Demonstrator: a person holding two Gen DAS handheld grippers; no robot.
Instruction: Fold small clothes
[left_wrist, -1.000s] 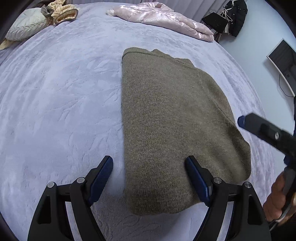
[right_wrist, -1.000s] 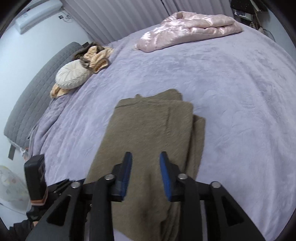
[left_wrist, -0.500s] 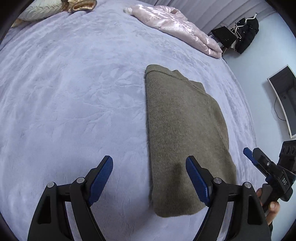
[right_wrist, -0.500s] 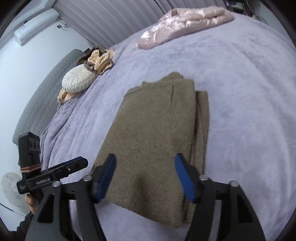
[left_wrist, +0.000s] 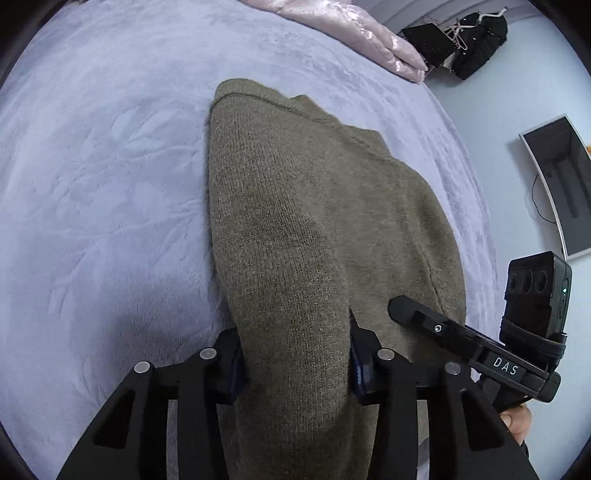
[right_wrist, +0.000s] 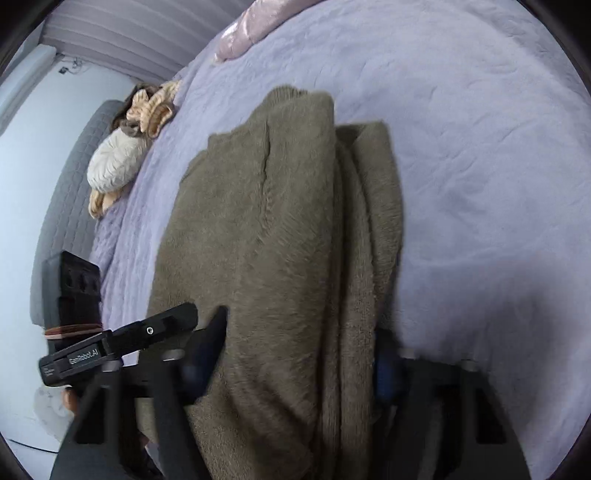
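Left tool (left_wrist: 295, 363) & right tool (right_wrist: 291, 363) are closing on near edge of olive sweater (left_wrist: 295, 221), bunched betw. pads, laid on lavender bed (left_wrist: 92, 184).

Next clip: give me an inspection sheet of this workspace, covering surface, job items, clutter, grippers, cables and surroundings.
Surface: lavender plush bedspread, lightly creased.
Job's things: one olive knit sweater, folded lengthwise into a long strip, layered edges showing along one side.
Clutter: pink satin jacket at the far edge; cream round cushion and a tan ruffled garment near the grey headboard.
Grippers: left hand-held gripper and right hand-held gripper both closing, each with the sweater's near end bunched between its pads.
Cables: one thin dark cable hanging beside the wall screen.
Surroundings: dark clothes hanging by the wall; pleated curtains.
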